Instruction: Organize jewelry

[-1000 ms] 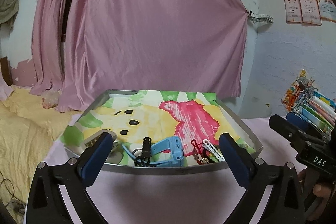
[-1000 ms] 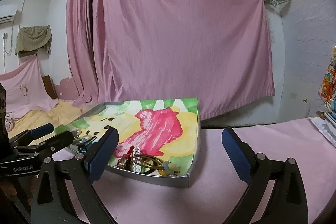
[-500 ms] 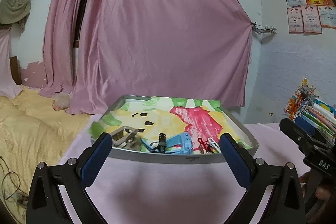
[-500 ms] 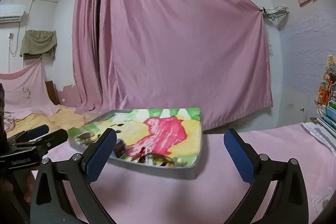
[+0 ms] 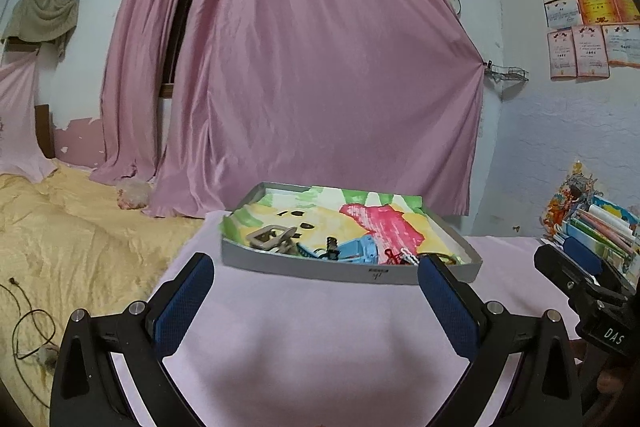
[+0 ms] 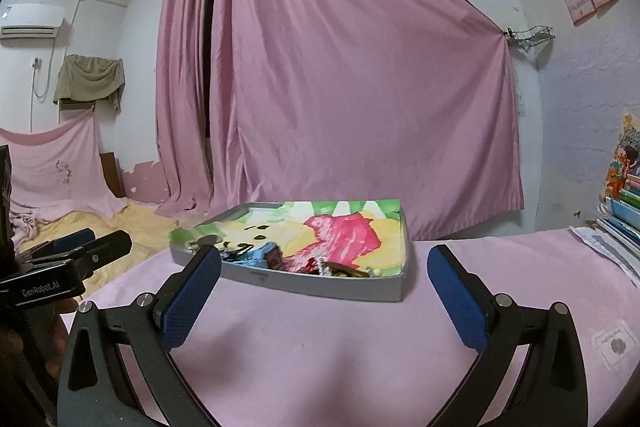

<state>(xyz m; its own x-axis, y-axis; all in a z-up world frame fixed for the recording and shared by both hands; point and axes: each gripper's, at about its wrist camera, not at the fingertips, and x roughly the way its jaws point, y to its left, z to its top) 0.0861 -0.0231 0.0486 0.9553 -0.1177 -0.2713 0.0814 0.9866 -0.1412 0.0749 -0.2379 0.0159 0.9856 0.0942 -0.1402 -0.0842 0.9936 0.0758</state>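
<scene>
While both tongs (image 5: 316, 267) (image 6: 324, 263) gape | jewelry tray (image 5: 348, 269) ahead, apart

Both units same build. Left black two-finger gripper (image 5: 316, 287): matte black plastic arms w/ triangular cut-outs, silver round screw heads at pivots, 2 per side visible. Blue textured rubber finger pads (image 5: 182, 307) on inner faces, fine grid pattern. Right black two-finger gripper (image 6: 325, 291): identical arms, same screws, same blue gridded finger pads (image 6: 192, 297). Left unit seen from right cam carries white "GenRobot.AI" lettering on black body; right unit seen from left cam shows white "DAS" on black block. No cables seen on either. No sleeve visible.
</scene>
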